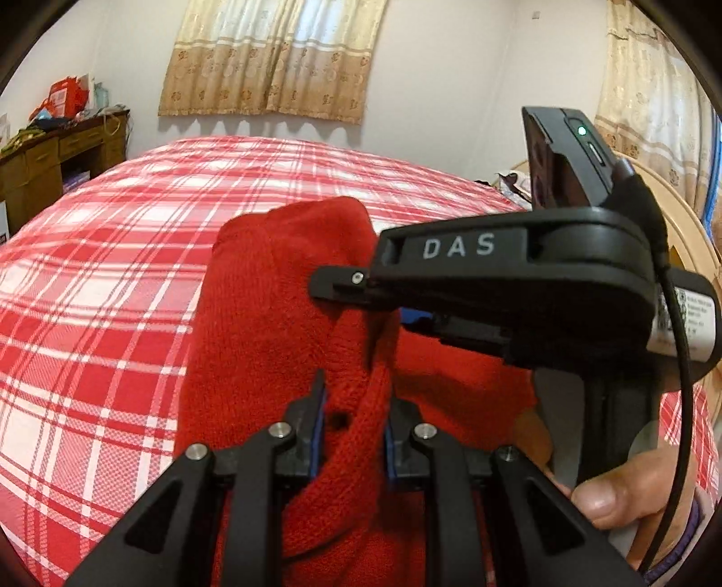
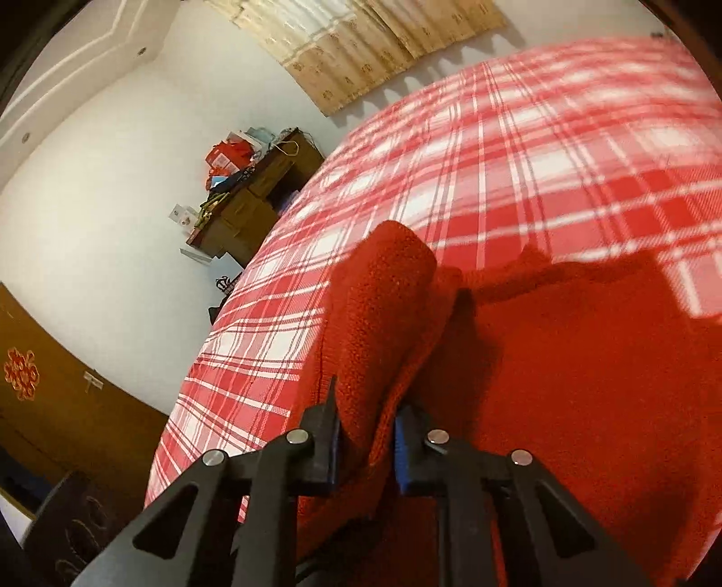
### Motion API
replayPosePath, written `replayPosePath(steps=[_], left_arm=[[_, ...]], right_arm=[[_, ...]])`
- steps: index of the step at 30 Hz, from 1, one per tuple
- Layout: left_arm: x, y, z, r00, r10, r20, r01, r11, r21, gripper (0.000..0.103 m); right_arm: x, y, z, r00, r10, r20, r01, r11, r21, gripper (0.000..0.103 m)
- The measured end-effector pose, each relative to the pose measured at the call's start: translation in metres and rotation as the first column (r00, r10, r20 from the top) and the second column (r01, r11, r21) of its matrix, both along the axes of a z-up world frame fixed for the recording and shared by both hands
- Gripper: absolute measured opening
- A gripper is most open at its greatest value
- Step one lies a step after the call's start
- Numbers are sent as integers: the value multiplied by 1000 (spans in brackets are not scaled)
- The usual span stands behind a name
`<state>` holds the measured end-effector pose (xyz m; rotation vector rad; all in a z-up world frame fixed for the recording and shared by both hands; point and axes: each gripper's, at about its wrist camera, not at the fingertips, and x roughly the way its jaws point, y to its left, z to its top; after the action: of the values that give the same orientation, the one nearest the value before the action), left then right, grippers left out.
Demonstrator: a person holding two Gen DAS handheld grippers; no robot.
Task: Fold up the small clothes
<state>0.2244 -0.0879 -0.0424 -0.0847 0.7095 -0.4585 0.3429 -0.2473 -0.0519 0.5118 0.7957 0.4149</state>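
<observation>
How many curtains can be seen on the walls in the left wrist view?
2: one curtain on the far wall beyond the bed, one curtain at the right edge. Others may be hidden.

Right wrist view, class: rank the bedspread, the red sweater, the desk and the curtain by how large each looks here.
1-2. bedspread and red sweater: too alike, and the sweater is nearer.
3. curtain.
4. desk.

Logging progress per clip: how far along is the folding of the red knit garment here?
Mid-fold. Done: nothing is visibly finished. In hand: the left gripper and right gripper are each shut on a bunched ridge of the red knit garment, over the plaid bedspread. Left: laying it flat and folded.
</observation>
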Motion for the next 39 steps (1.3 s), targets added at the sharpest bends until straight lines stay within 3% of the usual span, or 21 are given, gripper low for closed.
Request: replayPosePath(steps=[6, 13, 22, 25, 28, 30, 33, 36, 38, 39], left_arm=[[-10, -27, 16, 998, -54, 33, 54, 999, 1, 21], [-20, -84, 22, 988, -153, 34, 152, 988, 29, 20], [-28, -124, -5, 977, -206, -45, 210, 972, 102, 20], [-32, -127, -13, 977, -207, -43, 211, 967, 143, 21], [-37, -121, -6, 975, -218, -42, 222, 965, 143, 31], [-44, -110, -1, 971, -231, -63, 237, 963, 124, 50], [-62, -90, 6, 968, -249, -42, 252, 963, 98, 69], [-84, -58, 10, 974, -226, -4, 226, 968, 107, 75], [-95, -33, 11, 977, -212, -4, 212, 972, 99, 75], [-98, -22, 10, 980, -198, -2, 197, 975, 101, 75]], right_arm=[[-12, -35, 21, 999, -26, 30, 28, 997, -65, 18], [-28, -92, 16, 995, -101, 5, 101, 990, -98, 17], [-37, -132, -42, 980, -164, -116, 154, 984, -89, 17], [-39, -140, -50, 978, -172, -119, 170, 985, -27, 18], [-47, -146, -46, 976, -182, -120, 183, 983, 0, 29], [-61, -153, -38, 973, -199, -113, 203, 979, 27, 31], [-99, -162, -19, 967, -250, -57, 252, 966, 48, 31], [-136, -156, -3, 967, -254, -12, 254, 967, 9, 35], [-154, -147, 3, 970, -242, 7, 242, 970, -12, 53], [-164, -140, 5, 973, -229, 17, 230, 973, -30, 56]])
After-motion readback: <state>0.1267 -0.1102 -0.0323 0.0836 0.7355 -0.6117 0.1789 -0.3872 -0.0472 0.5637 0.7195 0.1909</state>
